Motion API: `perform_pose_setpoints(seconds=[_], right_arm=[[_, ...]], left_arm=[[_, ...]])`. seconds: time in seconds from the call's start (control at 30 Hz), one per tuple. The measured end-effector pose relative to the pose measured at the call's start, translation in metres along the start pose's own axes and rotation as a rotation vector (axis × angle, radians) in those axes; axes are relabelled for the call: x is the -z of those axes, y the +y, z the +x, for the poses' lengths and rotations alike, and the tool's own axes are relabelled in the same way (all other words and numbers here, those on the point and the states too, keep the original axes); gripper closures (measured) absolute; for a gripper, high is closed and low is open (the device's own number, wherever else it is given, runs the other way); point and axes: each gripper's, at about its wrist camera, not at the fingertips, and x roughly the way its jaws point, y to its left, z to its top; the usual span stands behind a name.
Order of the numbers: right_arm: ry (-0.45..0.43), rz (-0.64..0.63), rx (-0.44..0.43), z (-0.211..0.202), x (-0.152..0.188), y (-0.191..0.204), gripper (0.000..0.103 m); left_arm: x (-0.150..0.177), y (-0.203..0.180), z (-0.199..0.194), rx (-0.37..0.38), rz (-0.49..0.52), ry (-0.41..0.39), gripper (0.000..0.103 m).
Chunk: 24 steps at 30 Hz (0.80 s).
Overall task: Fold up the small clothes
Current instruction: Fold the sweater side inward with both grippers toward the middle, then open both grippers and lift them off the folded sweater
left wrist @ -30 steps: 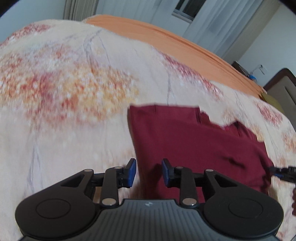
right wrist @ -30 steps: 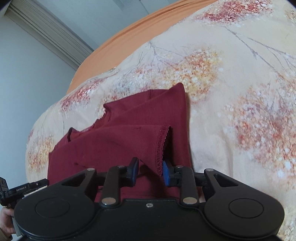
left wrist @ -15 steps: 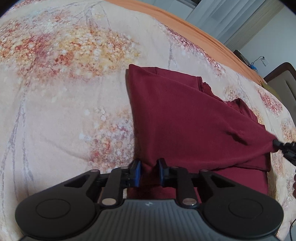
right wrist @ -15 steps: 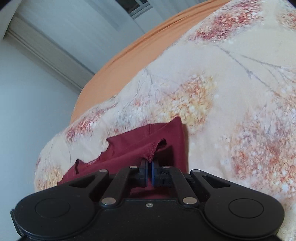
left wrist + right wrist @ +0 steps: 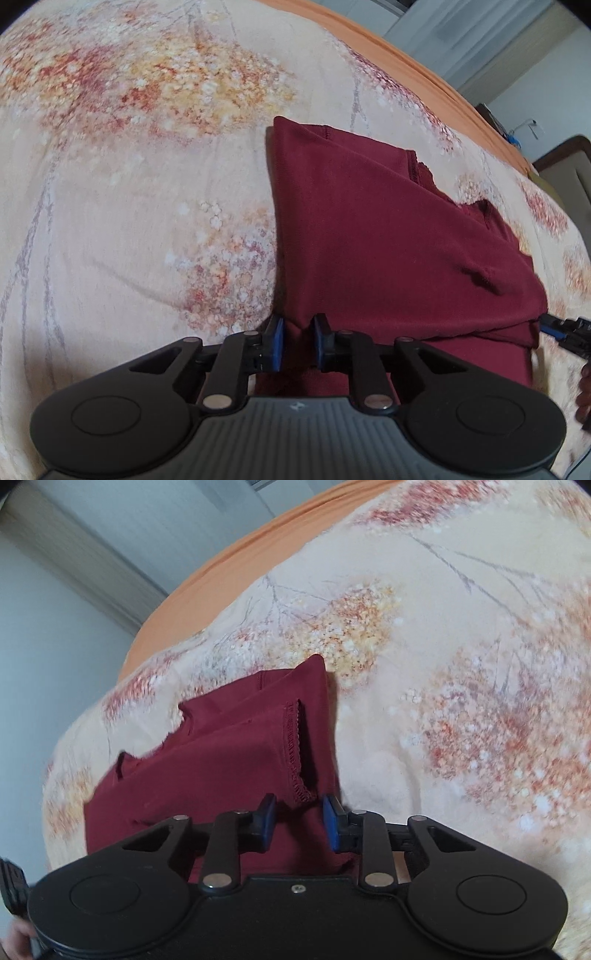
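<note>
Although the dark red, thin-knit garment (image 5: 388, 240) is already doubled over on itself on the cream bedspread printed with orange and red blossom (image 5: 129, 221), the fold cannot yet be counted as finished. A change is seen at the right gripper (image 5: 299, 823): half a second earlier its blue pads were pressed together on the scalloped, stitched hem (image 5: 295, 753) of the upper layer, and that edge was held lifted. Now its jaws have just been opening, the pads stand apart, and the hem lies slack between them on the layer beneath, gripped by nothing. The hem has thus been let go and laid down near the garment's right side.

At the left gripper (image 5: 297, 343) the opposite has happened. A second earlier it was held wide above the near left corner; since then its jaws have been closing and it has been lowered, and a ridge of the red cloth is now caught between the blue pads (image 5: 275, 341). The cloth looks pinched there, so the left gripper is judged to be clamped on the garment's near edge.

From the left wrist view the right gripper's tip is seen at the garment's far right corner. It is judged that one side of the folded layer has been placed while the other is not yet set down; release on the left would be expected to complete this fold.
</note>
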Motion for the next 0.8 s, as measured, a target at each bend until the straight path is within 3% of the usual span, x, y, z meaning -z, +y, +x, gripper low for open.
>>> perform_pose_setpoints(seconds=[0.1, 0.17, 0.27, 0.3, 0.37, 0.43, 0.53, 0.63, 0.7, 0.8], right_arm=[[0.001, 0.038, -0.018, 0.006, -0.001, -0.003, 0.072], [0.009, 0.054, -0.018, 0.009, -0.002, -0.005, 0.088], [0.011, 0.097, -0.045, 0.003, -0.003, -0.008, 0.091], [0.009, 0.119, -0.063, -0.003, -0.003, -0.009, 0.092], [0.003, 0.152, -0.112, -0.014, -0.003, -0.011, 0.092], [0.023, 0.128, -0.096, -0.016, -0.001, -0.007, 0.092], [0.066, 0.047, -0.004, -0.004, 0.006, -0.003, 0.086], [0.025, 0.057, -0.015, -0.008, 0.011, -0.002, 0.076], [0.002, 0.052, -0.027, -0.016, 0.016, 0.004, 0.067], [-0.008, -0.017, -0.012, -0.030, 0.028, 0.021, 0.060]], left_arm=[[0.001, -0.001, -0.007, 0.008, -0.001, -0.007, 0.077], [0.005, -0.005, -0.007, -0.003, 0.034, -0.003, 0.076], [0.008, -0.008, -0.004, -0.023, 0.064, 0.000, 0.076], [0.007, -0.007, -0.005, -0.028, 0.045, -0.005, 0.084], [0.003, 0.002, -0.010, -0.016, -0.038, -0.018, 0.088], [0.000, 0.010, -0.013, -0.025, -0.061, -0.016, 0.089], [0.004, 0.006, -0.009, -0.065, 0.013, -0.003, 0.086], [0.005, -0.006, -0.014, -0.092, 0.052, -0.010, 0.077], [0.008, -0.012, -0.022, -0.116, 0.079, -0.023, 0.061], [0.015, -0.017, -0.036, -0.125, 0.105, -0.028, 0.055]])
